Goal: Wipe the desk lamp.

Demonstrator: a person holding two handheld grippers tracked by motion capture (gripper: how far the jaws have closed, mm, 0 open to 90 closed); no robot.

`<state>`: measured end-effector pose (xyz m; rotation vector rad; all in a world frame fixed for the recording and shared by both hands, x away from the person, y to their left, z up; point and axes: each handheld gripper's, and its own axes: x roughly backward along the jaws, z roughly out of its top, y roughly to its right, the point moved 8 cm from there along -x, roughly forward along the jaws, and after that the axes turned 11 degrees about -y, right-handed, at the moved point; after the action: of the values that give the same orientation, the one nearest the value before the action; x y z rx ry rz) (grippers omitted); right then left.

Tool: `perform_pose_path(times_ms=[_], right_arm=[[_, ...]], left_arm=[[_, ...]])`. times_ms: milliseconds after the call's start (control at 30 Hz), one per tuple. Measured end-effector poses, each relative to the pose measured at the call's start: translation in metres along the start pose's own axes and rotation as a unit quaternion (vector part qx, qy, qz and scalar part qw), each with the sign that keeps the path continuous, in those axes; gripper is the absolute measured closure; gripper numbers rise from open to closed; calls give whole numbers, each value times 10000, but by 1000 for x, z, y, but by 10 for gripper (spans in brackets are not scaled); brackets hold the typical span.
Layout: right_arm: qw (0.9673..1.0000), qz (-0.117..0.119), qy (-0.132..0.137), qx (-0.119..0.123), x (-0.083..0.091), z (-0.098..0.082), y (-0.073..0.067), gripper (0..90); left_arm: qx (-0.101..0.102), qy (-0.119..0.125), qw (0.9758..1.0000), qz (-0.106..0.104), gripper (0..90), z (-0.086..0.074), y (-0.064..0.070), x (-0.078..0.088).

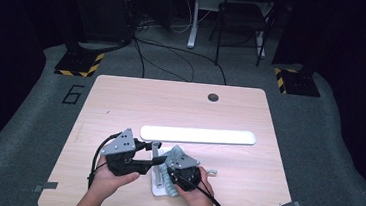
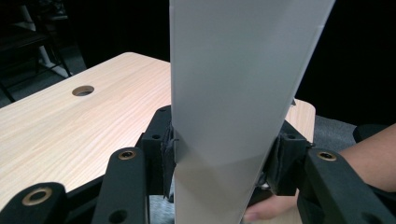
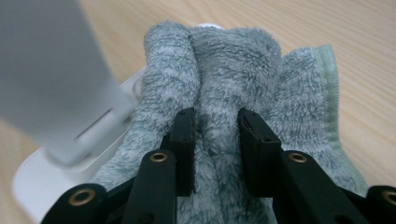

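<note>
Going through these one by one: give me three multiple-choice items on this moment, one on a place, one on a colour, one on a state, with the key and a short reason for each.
1. Where does the cloth lie?
A. on the white lamp base
B. over the hole in the table
C. on the floor

2. What colour is the cloth?
A. red
B. grey-green
C. yellow

3. How does the left gripper stand to the white lamp head?
A. open and well away from it
B. lying on the table beside it
C. closed on it from both sides

Key: 1 A, the right gripper view shows the cloth bunched on the base beside the lamp arm. 2 B, its pile is grey-green with a paler green hem. 3 C, the left gripper view shows both pads pressed against the panel's edges.
</note>
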<state>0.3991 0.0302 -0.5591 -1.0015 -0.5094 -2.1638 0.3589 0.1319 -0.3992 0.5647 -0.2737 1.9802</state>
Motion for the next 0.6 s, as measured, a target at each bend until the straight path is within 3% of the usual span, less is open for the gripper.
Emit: perform_pose_path(times_ms=[200, 267, 600], right_arm=[[9998, -108, 148, 1, -15, 16, 21, 697], [9997, -118, 182, -140, -19, 20, 27, 698], [9990, -340, 42, -300, -32, 36, 51, 697]], left_arm=[[4, -8, 10000, -19, 525, 0, 0, 0], [18, 13, 10000, -13, 525, -1, 0, 1], [23, 35, 10000, 47, 526, -2, 0, 2]])
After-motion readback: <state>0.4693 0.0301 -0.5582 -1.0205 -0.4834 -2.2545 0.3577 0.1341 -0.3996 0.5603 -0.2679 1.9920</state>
